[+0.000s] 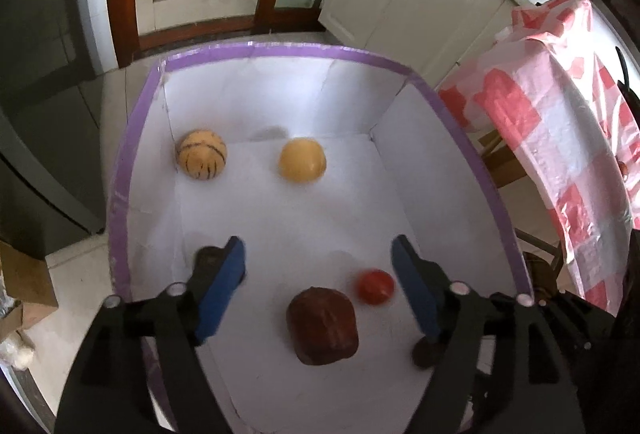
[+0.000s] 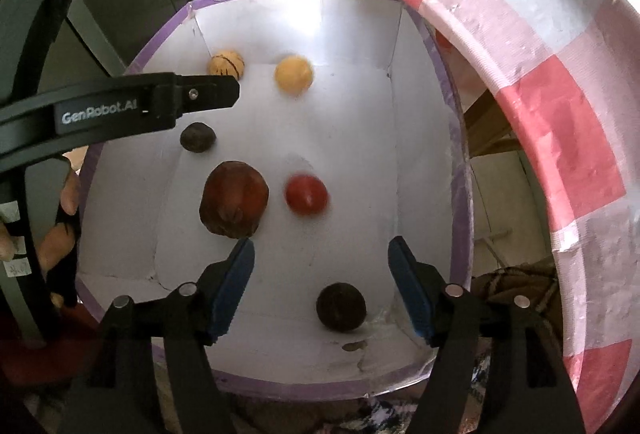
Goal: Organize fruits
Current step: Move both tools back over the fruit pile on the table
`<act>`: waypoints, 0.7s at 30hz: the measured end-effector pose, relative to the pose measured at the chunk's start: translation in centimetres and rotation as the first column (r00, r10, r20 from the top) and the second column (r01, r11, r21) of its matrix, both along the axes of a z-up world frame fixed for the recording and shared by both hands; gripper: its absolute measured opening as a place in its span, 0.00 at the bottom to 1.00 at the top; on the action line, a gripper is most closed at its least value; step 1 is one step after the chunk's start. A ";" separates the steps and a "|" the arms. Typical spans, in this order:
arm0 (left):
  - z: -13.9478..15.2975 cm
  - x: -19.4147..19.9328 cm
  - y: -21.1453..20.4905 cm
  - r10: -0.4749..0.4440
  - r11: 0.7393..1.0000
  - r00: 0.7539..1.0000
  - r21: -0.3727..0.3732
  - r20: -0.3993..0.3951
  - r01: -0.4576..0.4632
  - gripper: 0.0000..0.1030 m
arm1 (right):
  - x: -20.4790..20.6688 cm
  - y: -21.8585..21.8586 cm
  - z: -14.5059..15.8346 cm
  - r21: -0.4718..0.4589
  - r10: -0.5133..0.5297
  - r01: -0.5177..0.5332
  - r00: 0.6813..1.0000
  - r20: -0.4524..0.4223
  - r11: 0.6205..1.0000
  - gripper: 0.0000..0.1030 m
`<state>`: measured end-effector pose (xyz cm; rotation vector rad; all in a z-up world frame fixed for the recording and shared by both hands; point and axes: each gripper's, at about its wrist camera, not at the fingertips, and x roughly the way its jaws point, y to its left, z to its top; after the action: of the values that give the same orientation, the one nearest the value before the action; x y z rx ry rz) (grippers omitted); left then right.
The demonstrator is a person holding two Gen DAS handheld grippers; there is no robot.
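Both claws hang over a white box with a purple-taped rim (image 2: pixel 460 154), each spread wide with nothing between the blue pads, so the step in hand looks like a release into the box. To do it well, I judge each claw should lift straight up, clear of the rim, without nudging the loose fruit. In the right wrist view, going left to right: the left gripper (image 1: pixel 318 254) reaches in from the left edge of the frame; a striped yellow ball-shaped fruit (image 2: pixel 226 63) sits upper left in the far corner, a small dark fruit (image 2: pixel 197 138) below it, and a large reddish-brown fruit (image 2: pixel 234 204) left of centre. A plain yellow-orange fruit (image 2: pixel 293 74) lies upper centre, a round red fruit (image 2: pixel 306 194), blurred, at centre. A dark round fruit (image 2: pixel 341 307) rests at lower centre, below the right gripper (image 2: pixel 320 254). A pink-and-white checked cloth (image 2: pixel 540 114) fills the right of the frame.
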<state>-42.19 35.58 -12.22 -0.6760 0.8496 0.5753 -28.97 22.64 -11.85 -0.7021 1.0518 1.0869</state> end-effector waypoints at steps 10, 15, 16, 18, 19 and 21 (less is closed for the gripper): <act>2.5 -0.4 -0.1 -0.010 1.000 0.990 0.022 0.138 0.007 0.90 | 0.4 -1.5 1.9 0.061 -0.013 0.012 1.000 0.010 0.998 0.68; 6.7 0.3 -1.0 -0.040 0.988 0.975 0.157 0.218 0.006 0.96 | 0.6 -1.7 4.0 0.143 -0.011 0.005 0.999 0.039 0.990 0.71; 7.6 0.5 -1.1 -0.039 0.984 0.971 0.176 0.236 -0.003 0.97 | 0.8 -2.0 4.8 0.169 -0.017 0.008 0.999 0.052 0.986 0.72; 10.2 1.0 -1.3 -0.036 0.977 0.957 0.210 0.287 -0.026 0.98 | 1.0 -2.6 6.4 0.216 -0.033 0.018 0.997 0.070 0.976 0.72; 11.1 1.2 -1.4 -0.038 0.975 0.951 0.222 0.306 -0.032 0.98 | 1.4 -3.3 7.7 0.258 -0.052 0.029 0.995 0.083 0.966 0.72; 13.8 2.2 -1.8 -0.056 0.964 0.934 0.261 0.354 -0.041 0.98 | 1.9 -4.3 9.7 0.324 -0.089 0.052 0.991 0.100 0.945 0.74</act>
<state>-40.00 33.76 1.62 -0.5107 0.4220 0.5263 -27.09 18.31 -2.17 -0.4543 0.7730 1.1104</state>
